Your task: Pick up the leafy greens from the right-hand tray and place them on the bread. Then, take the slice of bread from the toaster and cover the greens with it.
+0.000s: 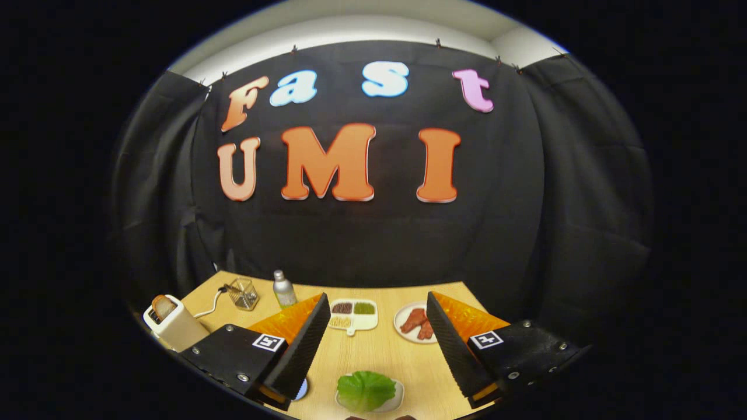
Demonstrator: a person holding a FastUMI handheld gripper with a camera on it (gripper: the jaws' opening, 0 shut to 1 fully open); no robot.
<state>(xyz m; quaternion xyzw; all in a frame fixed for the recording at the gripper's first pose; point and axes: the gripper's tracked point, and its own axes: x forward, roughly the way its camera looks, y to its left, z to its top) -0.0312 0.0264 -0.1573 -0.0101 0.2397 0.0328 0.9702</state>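
Observation:
My gripper (377, 298) is open and held above the wooden table (379, 356), with nothing between its fingers. A green leafy piece (366, 391) lies on a small white tray (398, 396) on the near side of the table, low between the two fingers. I cannot tell what lies under the leaf. Far to the left, beyond the left finger, a white toaster (175, 329) stands at the table's edge. A browned bread slice (163, 306) sticks upright out of its slot.
A white divided dish (353, 315) with small fillings and a plate of red meat pieces (415, 324) sit ahead between the fingertips. A metal bottle (284, 289) and a clear holder (243, 293) stand at the back left. A blue-rimmed plate (301, 389) peeks from under the left finger.

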